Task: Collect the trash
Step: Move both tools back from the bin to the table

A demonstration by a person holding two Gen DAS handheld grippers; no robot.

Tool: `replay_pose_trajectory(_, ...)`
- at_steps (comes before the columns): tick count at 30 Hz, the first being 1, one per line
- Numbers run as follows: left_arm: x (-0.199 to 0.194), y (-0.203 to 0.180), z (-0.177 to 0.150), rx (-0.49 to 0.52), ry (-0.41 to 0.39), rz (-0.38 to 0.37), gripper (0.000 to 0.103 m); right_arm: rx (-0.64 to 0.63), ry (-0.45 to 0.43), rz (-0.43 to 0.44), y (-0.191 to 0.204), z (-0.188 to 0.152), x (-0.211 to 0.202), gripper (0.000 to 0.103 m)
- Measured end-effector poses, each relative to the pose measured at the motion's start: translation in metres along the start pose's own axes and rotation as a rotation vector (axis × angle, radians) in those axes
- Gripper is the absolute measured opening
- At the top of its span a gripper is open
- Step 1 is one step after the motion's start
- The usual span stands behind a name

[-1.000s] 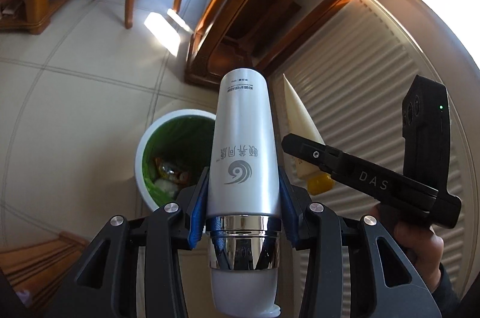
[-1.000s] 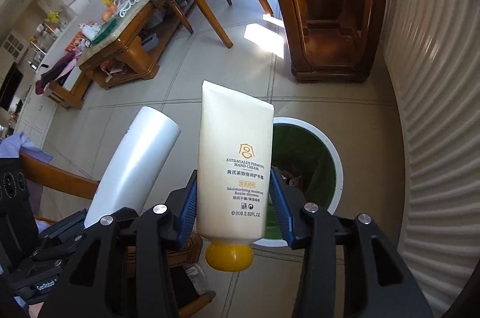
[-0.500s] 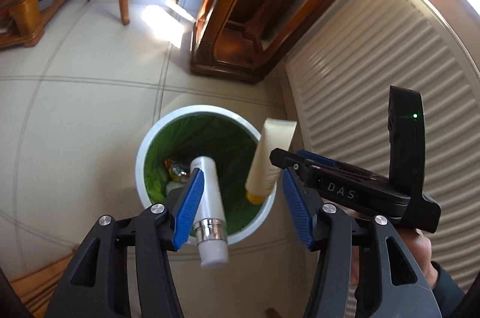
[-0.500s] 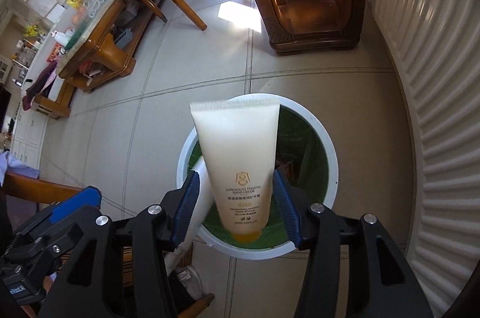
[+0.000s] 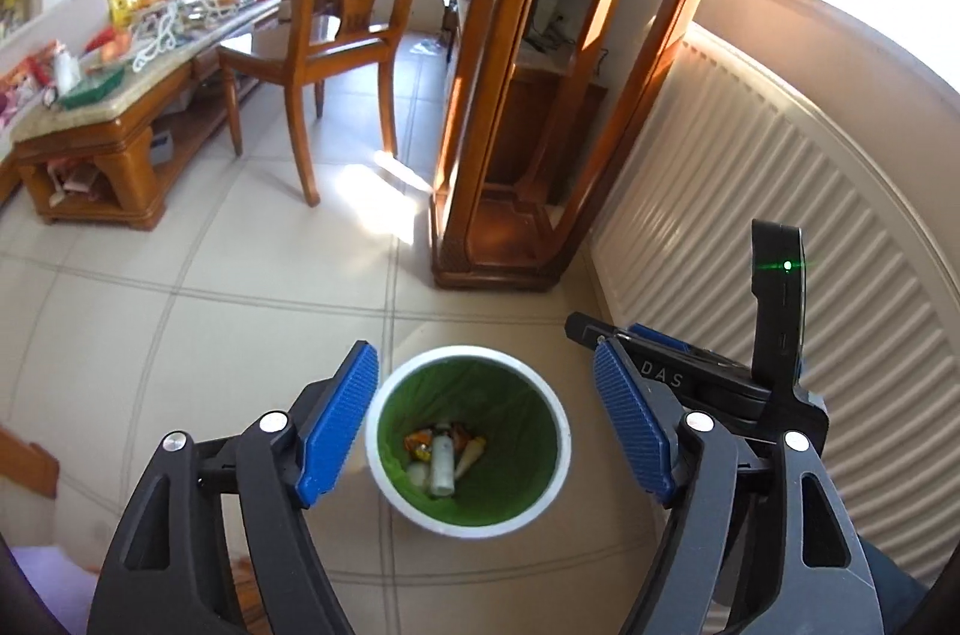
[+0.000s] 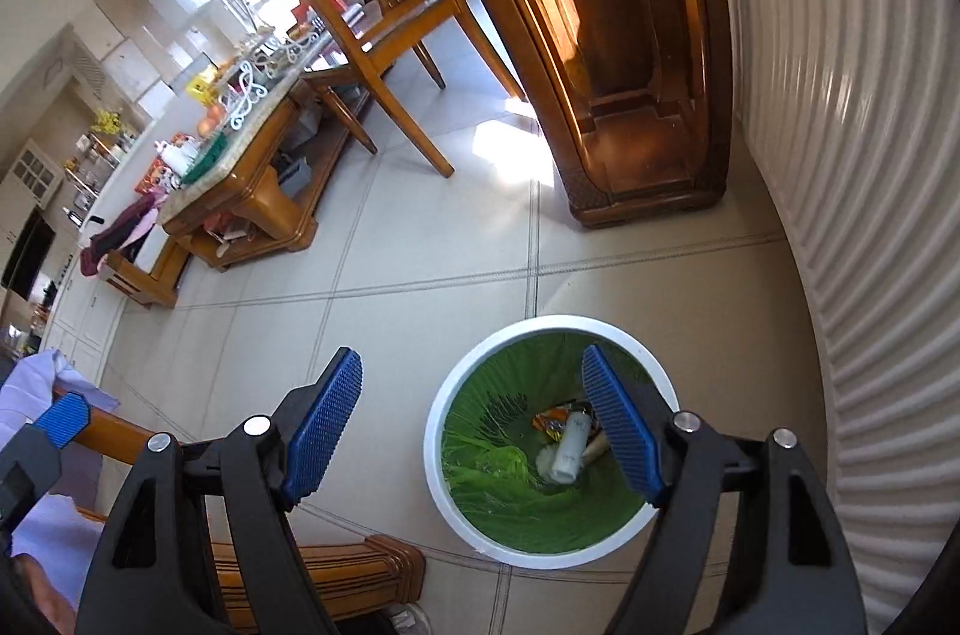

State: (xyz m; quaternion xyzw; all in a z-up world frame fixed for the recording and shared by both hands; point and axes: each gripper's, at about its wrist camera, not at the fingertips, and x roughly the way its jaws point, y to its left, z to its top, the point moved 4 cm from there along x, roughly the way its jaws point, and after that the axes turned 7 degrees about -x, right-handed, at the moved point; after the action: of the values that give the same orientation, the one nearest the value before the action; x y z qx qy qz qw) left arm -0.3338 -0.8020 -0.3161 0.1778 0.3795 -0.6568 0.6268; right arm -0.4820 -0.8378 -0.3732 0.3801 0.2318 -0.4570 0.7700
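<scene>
A white trash bin [image 5: 384, 479] with a green liner stands on the tiled floor, also in the right wrist view as the bin [image 6: 444, 491]. At its bottom lie the white bottle [image 5: 443, 458] and the cream tube [image 5: 469, 455] among wrappers; the bottle [image 6: 570, 446] shows in the right view too. My left gripper [image 5: 486, 383] hangs open above the bin, nothing between its blue pads. My right gripper [image 6: 474, 383] is open as well, its right pad over the bin's rim. The right gripper's body [image 5: 690, 377] sits to the right in the left view.
A ribbed white radiator [image 5: 780, 227] runs along the right. A wooden cabinet [image 5: 540, 95] stands beyond the bin, a wooden chair [image 5: 336, 35] and a cluttered low table [image 5: 108, 95] further left. A wooden furniture edge [image 6: 336, 569] lies near left of the bin.
Both grippers opened and dropped the white bottle and the cream tube into the bin. Both have since lifted higher above it, and the views tilted up.
</scene>
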Motion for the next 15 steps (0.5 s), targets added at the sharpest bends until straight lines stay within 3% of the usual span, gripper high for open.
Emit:
replay_pose_trajectory(7,-0.139,0.008,0.022,0.011,-0.159,0.053,0.081,-0.130,-0.156,0.104,0.101,0.036,-0.071,0.075)
replay_pose_trajectory(11,-0.224,0.028,0.019,-0.018,-0.237,0.059,0.081,-0.271,-0.228,0.200,0.194,0.045,-0.120,0.075)
replay_pose_trajectory(15,-0.328,0.069,0.002,-0.081,-0.340,0.106,0.082,-0.434,-0.275,0.361,0.308,0.039,-0.174,0.075)
